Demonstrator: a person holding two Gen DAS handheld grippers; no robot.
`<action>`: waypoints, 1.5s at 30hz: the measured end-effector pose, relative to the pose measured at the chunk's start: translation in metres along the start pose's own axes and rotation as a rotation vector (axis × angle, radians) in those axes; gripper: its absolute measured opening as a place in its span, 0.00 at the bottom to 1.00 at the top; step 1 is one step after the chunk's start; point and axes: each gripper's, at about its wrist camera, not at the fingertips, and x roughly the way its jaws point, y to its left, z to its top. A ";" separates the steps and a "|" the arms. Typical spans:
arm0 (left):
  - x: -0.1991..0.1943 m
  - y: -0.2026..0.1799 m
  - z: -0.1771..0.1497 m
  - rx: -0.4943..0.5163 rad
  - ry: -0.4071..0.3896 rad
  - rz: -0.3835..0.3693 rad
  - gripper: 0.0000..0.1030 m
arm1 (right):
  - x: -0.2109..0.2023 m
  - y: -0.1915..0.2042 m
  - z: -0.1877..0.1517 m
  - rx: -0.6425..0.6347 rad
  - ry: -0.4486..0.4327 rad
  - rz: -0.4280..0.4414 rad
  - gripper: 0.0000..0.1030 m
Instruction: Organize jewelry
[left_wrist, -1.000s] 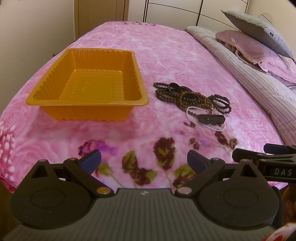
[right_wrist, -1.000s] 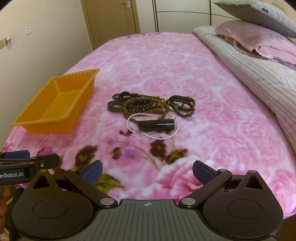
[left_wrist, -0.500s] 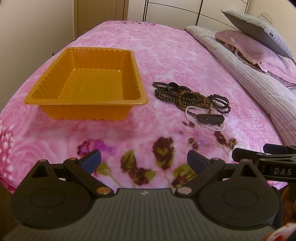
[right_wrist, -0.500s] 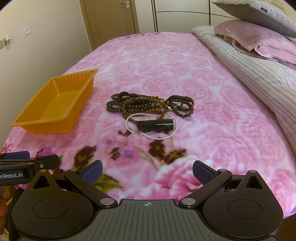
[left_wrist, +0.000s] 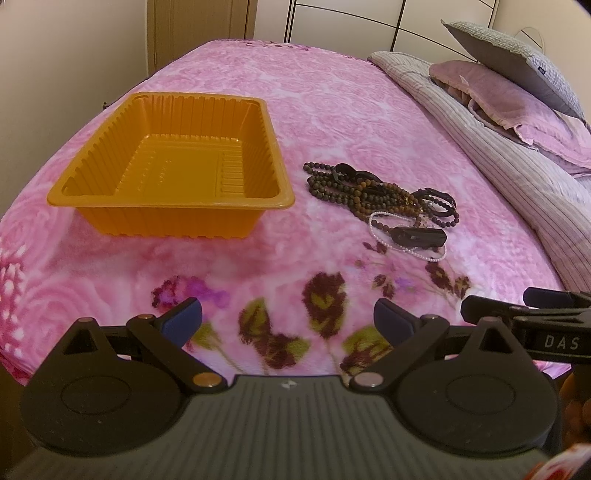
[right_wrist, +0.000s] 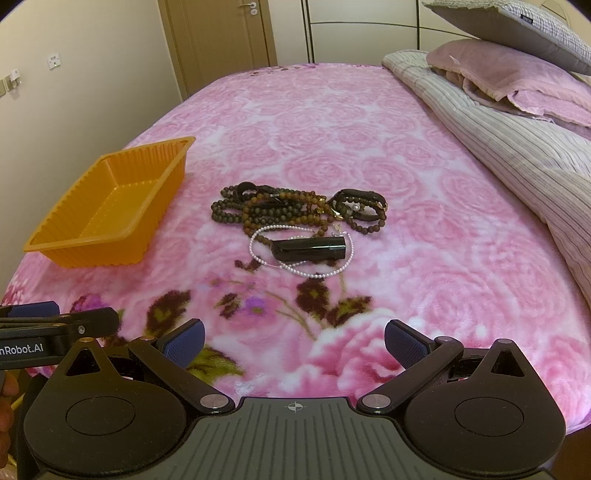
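Observation:
A heap of jewelry lies on the pink floral blanket: brown bead strands (right_wrist: 266, 212) (left_wrist: 354, 192), dark bracelets (right_wrist: 360, 210) (left_wrist: 439, 206), a white pearl loop (right_wrist: 258, 243) (left_wrist: 376, 225) and a black tube (right_wrist: 310, 249) (left_wrist: 419, 236) lying across it. An empty orange ribbed tray (left_wrist: 170, 173) (right_wrist: 107, 210) sits to the left of the heap. My left gripper (left_wrist: 288, 321) is open, low over the blanket's near edge. My right gripper (right_wrist: 295, 341) is open too, well short of the heap. Neither holds anything.
A striped quilt (right_wrist: 517, 147) and pillows (right_wrist: 517, 70) run along the bed's right side. A wall (right_wrist: 74, 92) stands close on the left, with a door (right_wrist: 225, 33) behind. Each gripper shows at the other view's edge.
Both views have drifted slightly; the tray and jewelry sit a touch lower or nearer in the frames. Both grippers stay open and nothing on the bed has been moved.

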 end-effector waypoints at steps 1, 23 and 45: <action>0.000 -0.001 -0.001 0.000 0.000 -0.001 0.96 | 0.000 -0.001 0.000 0.001 0.000 0.000 1.00; 0.002 0.000 0.001 -0.007 0.006 -0.009 0.96 | 0.002 -0.004 0.000 0.002 0.001 -0.002 1.00; -0.014 0.136 0.072 -0.220 -0.163 0.047 0.81 | 0.017 0.001 0.027 0.052 -0.069 0.023 1.00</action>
